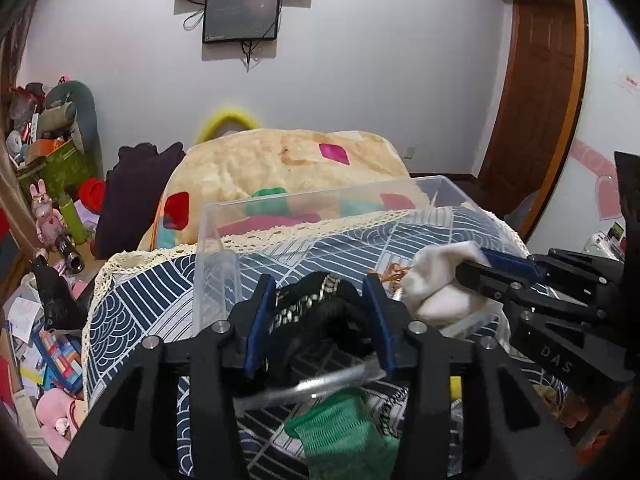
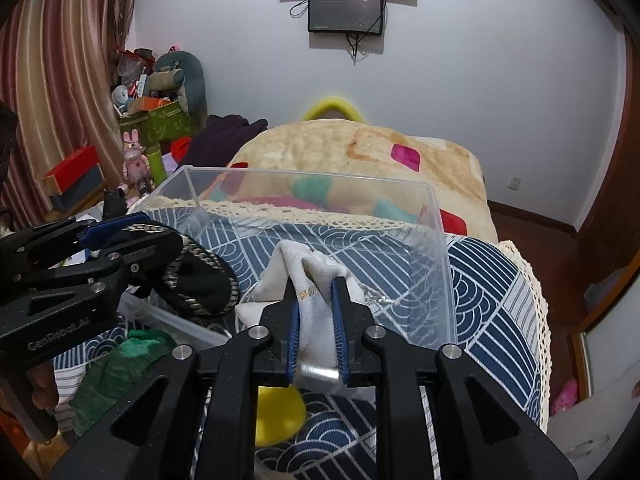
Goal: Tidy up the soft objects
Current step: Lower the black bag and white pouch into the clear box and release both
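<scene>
A clear plastic bin [image 1: 320,194] [image 2: 312,176] stands on a blue patterned cloth [image 1: 132,300] [image 2: 492,288]. My left gripper [image 1: 318,284] [image 2: 164,236] reaches over the bin's near rim. A black sock with a gold-striped band [image 1: 320,312] [image 2: 200,284] lies loosely between its parted jaws and sags into the bin. Just to its right, my right gripper [image 2: 314,284] [image 1: 472,262] is shut on a white sock [image 2: 304,264] [image 1: 436,280] and holds it over the bin. A green mesh cloth [image 1: 340,428] [image 2: 120,364] lies in front of the bin.
A yellow object [image 2: 278,412] lies on the patterned cloth below the right gripper. Behind the bin is a cream blanket with coloured patches [image 1: 280,160]. Toys, boxes and papers crowd the left side [image 1: 48,240]. A wooden door [image 1: 532,80] is at the right.
</scene>
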### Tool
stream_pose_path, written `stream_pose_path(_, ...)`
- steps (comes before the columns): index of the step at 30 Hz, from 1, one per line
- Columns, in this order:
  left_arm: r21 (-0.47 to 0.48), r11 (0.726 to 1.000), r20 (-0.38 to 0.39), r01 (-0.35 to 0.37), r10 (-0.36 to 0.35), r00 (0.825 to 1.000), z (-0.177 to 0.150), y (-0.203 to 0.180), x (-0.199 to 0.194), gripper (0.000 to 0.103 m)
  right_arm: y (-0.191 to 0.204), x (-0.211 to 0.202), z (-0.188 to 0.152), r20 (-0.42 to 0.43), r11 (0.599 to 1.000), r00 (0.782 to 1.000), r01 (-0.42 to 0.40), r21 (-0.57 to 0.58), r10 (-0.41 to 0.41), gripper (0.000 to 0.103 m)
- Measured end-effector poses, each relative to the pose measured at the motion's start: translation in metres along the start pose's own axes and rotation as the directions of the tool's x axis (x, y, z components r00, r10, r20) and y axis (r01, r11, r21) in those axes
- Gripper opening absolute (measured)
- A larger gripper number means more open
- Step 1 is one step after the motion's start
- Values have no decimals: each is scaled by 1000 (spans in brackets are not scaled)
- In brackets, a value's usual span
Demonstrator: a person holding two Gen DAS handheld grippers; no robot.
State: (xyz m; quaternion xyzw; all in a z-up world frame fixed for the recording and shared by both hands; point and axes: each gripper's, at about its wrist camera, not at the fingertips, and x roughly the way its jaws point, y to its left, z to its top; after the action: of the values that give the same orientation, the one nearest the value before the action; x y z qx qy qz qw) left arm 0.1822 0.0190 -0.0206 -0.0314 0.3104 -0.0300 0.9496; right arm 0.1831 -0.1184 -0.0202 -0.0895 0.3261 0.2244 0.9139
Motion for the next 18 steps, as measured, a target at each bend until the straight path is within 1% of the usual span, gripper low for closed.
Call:
stream_pose_path(1,7,1000,7,-2,2,1000,0,-1,-5,49,0,-3,0,4,1000,1000,-3,5,3,20)
stream_pose_path(3,21,1000,21,-4,3,1000,0,-3,-13,56,-1,-10,0,18,1000,1000,-8,10,8,25)
stream_pose_path(5,24,1000,44,-5,3,999,-1,-5,-25,60,-1,-19,0,39,1000,999,-2,10,2,31)
stream_pose_path(7,21,1000,64,1,-3,998,-1,-5,-35,63,-1,-30,1,68,1000,998,2,10,-2,34)
stream_pose_path(10,18,1000,96,2,-4,995,-2,-4,-52,69,0,-43,1,102,1000,995,0,9,-1,37)
stream_pose_path(12,20,1000,121,-11,9,993,-4,-4,-63,76,2,-53,0,127,1000,992,0,4,0,39)
stream_pose_path(14,23,1000,149,-20,16,989,-8,-4,-75,81,4,-61,0,149,1000,989,1,-3,-1,45)
stream_pose_path(16,25,999,168,-21,17,986,-11,-4,-84,85,6,-70,-3,174,1000,985,3,-8,-1,47)
stream_pose_path(18,23,1000,181,-21,17,983,-16,-4,-90,91,7,-74,-5,188,1000,982,-4,-6,5,47)
